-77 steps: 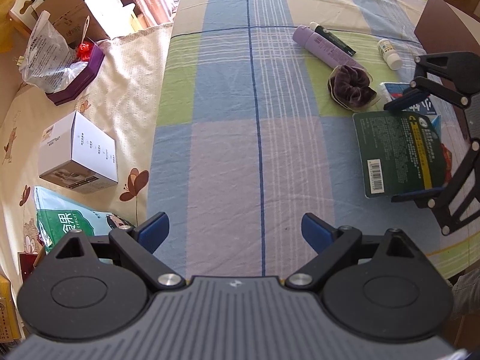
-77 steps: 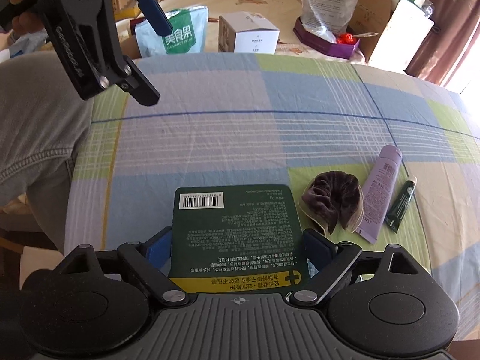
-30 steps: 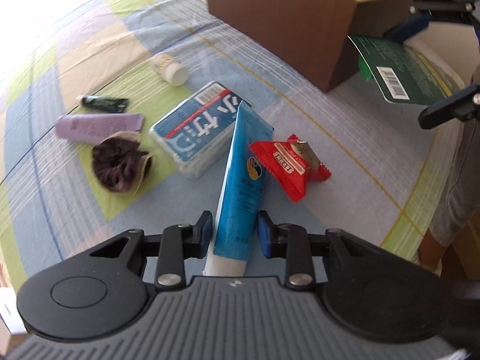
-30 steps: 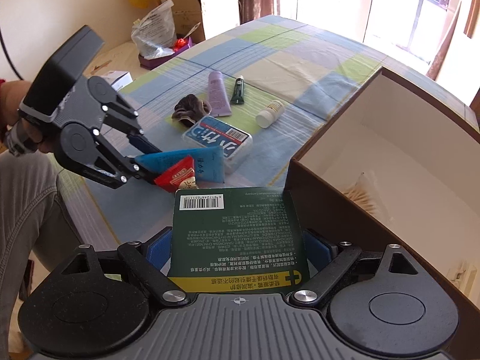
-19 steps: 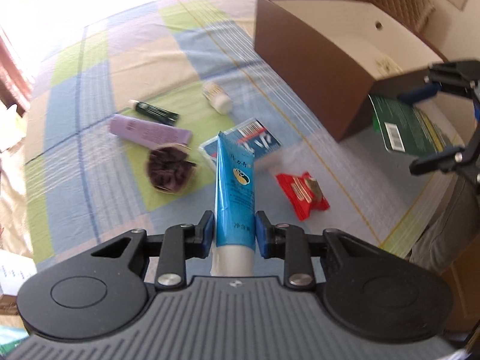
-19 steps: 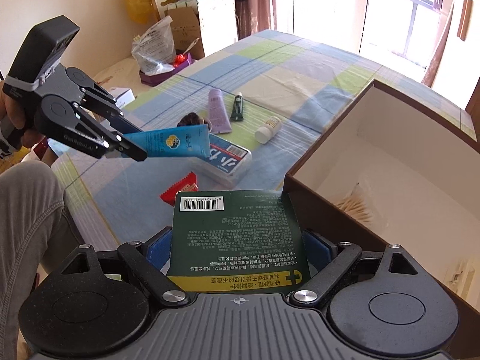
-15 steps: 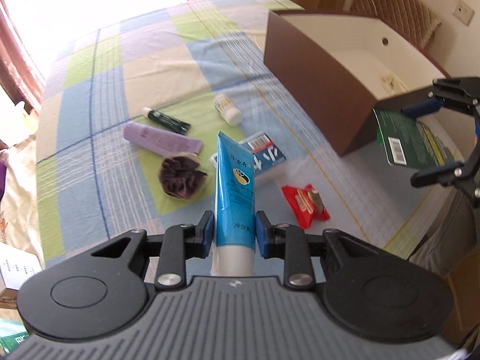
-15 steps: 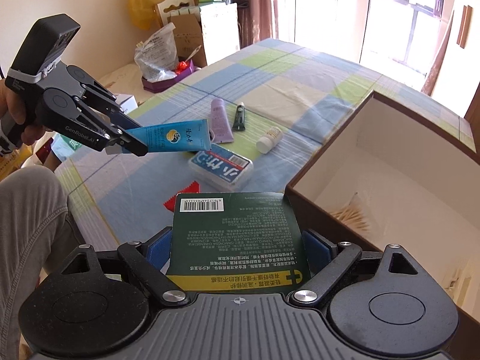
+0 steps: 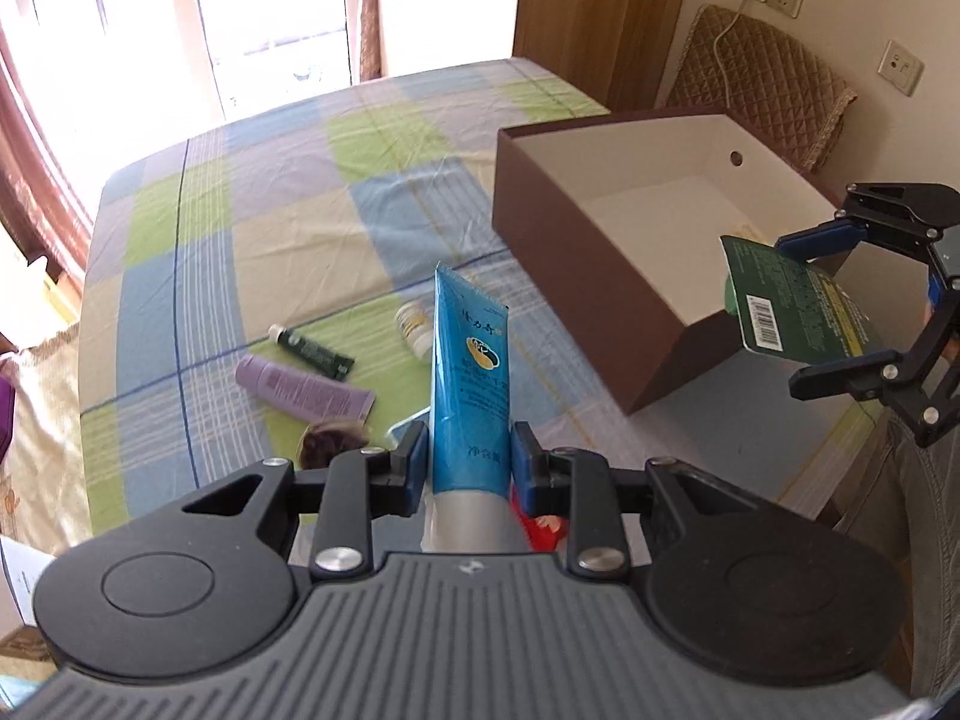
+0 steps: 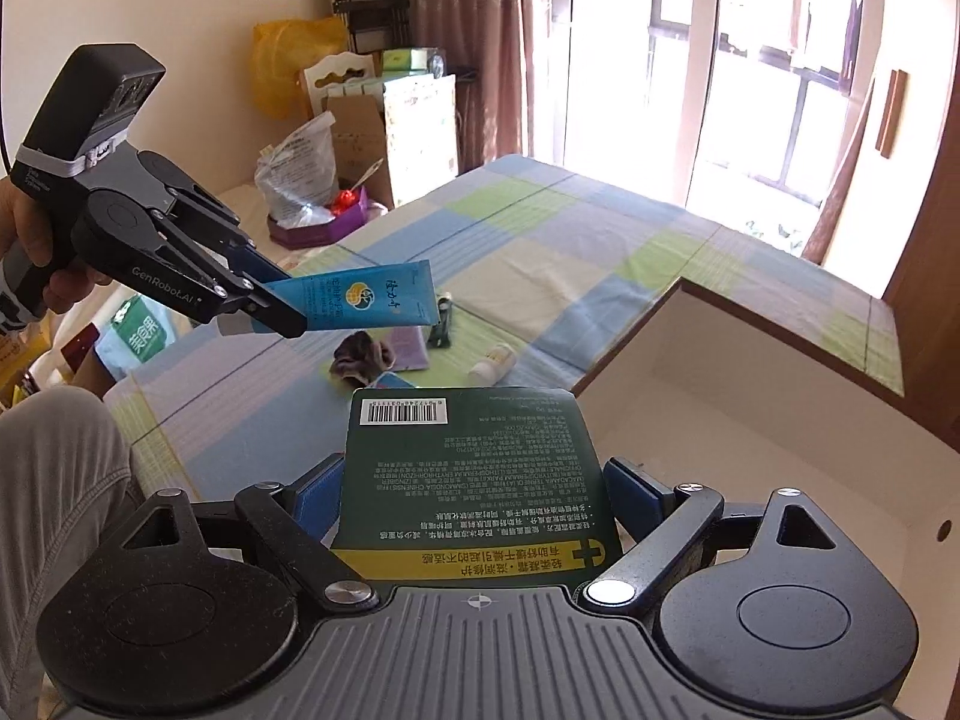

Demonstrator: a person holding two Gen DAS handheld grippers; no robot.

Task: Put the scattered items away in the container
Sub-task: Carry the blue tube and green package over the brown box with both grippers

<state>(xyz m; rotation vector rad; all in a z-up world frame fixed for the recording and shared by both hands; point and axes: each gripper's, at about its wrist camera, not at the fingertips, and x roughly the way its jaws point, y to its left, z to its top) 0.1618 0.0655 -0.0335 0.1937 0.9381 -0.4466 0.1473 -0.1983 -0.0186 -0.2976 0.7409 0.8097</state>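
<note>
My left gripper (image 9: 468, 462) is shut on a blue tube (image 9: 471, 360), held in the air above the checked cloth; the right wrist view shows that gripper (image 10: 279, 297) and the blue tube (image 10: 360, 300) from the side. My right gripper (image 10: 474, 492) is shut on a flat dark green packet (image 10: 474, 456), which hangs over the near corner of the brown box (image 9: 564, 246) with a white inside. Lying on the cloth are a purple tube (image 9: 300, 387), a small dark green tube (image 9: 312, 351), a white bottle (image 9: 414, 324), a dark scrunchie (image 9: 327, 447) and a red packet (image 9: 543, 525).
A quilted chair (image 9: 762, 66) stands behind the box by the wall. Bags and cartons (image 10: 300, 180) crowd the far left of the room. A person's grey trouser leg (image 10: 54, 480) is at the table's near edge. Bright balcony doors lie beyond.
The left gripper has lifted the blue tube off the cloth and risen higher. The right gripper has carried the green packet up over the box's near corner.
</note>
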